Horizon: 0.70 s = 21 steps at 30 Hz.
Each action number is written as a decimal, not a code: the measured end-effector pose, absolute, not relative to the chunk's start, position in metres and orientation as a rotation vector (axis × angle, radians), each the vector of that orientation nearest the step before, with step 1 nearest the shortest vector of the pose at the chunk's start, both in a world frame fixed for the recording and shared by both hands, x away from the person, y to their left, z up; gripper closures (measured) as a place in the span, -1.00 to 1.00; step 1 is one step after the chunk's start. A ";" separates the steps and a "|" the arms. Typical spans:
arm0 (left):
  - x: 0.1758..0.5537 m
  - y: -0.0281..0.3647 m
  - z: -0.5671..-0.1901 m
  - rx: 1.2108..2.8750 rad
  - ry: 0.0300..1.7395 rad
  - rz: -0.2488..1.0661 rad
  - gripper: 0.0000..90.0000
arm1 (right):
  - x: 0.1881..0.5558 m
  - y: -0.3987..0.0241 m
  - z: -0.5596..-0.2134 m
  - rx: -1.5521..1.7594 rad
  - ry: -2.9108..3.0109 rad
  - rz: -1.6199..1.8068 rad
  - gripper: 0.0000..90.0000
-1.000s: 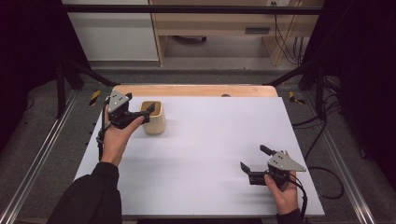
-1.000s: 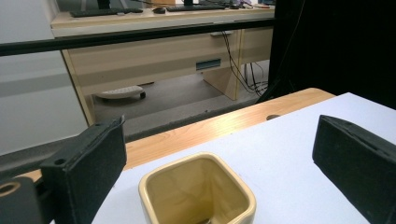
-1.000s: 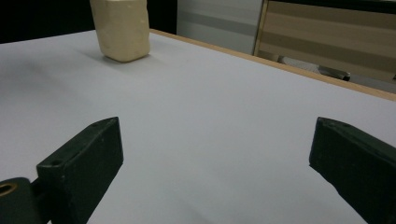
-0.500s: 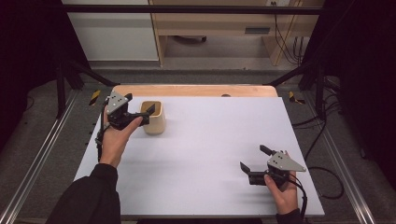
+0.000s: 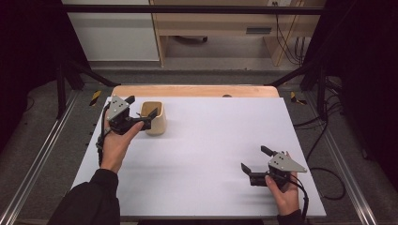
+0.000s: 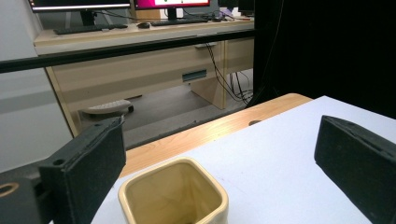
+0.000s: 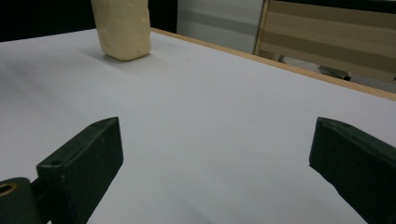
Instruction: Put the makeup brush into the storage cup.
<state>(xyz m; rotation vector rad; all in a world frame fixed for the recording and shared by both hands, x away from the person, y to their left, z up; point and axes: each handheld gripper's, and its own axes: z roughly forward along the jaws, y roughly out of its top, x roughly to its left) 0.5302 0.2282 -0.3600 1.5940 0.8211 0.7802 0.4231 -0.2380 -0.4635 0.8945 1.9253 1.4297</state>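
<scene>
A white table (image 5: 202, 154) is seen from above, with a person's forearms coming in from the bottom edge. On the far left part of the table stands a cup (image 5: 153, 118), pale yellow, squarish with rounded corners, upright and open at the top. The left gripper (image 5: 139, 112) is right at the cup, held in the person's left hand (image 5: 115, 145). Its fingers (image 5: 151, 114) are spread wide apart, gripping nothing; one fingertip lies over the cup's rim as seen from above. From the left gripper view the cup (image 6: 173, 195) sits low between the two black fingers (image 6: 84, 161), its hollow inside visible, and it is not clear whether either finger touches it.

The right gripper (image 5: 256, 159) is near the front right corner of the table, well apart from the cup, held in the right hand (image 5: 284, 192). Its fingers (image 5: 267, 151) are also wide open with only bare table between them. In the right gripper view the cup (image 7: 122, 29) stands far off at the upper left.

Beyond the table's far edge is a wooden strip (image 5: 195, 90), then the floor and a desk (image 5: 211, 23).
</scene>
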 end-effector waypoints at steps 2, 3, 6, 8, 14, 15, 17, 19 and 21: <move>0.529 0.228 -0.360 1.598 0.812 0.778 -0.96 | 0.423 -0.238 -0.463 0.894 1.926 1.429 -0.93; 0.529 0.227 -0.360 1.599 0.807 0.779 -0.96 | 0.423 -0.238 -0.463 0.894 1.926 1.428 -0.93; 0.526 0.226 -0.359 1.595 0.800 0.786 -0.96 | 0.423 -0.238 -0.464 0.895 1.925 1.429 -0.93; 0.524 0.224 -0.359 1.599 0.791 0.789 -0.96 | 0.423 -0.238 -0.463 0.894 1.926 1.428 -0.93; 0.519 0.219 -0.358 1.604 0.758 0.774 -0.96 | 0.423 -0.237 -0.464 0.893 1.929 1.427 -0.93; 0.519 0.218 -0.357 1.605 0.752 0.775 -0.96 | 0.423 -0.237 -0.464 0.891 1.929 1.426 -0.93; 0.517 0.217 -0.357 1.611 0.742 0.783 -0.96 | 0.423 -0.237 -0.464 0.888 1.929 1.426 -0.93; 0.516 0.215 -0.357 1.610 0.722 0.786 -0.96 | 0.423 -0.237 -0.464 0.887 1.929 1.426 -0.93; 0.513 0.212 -0.358 1.618 0.718 0.762 -0.96 | 0.423 -0.237 -0.464 0.887 1.930 1.425 -0.93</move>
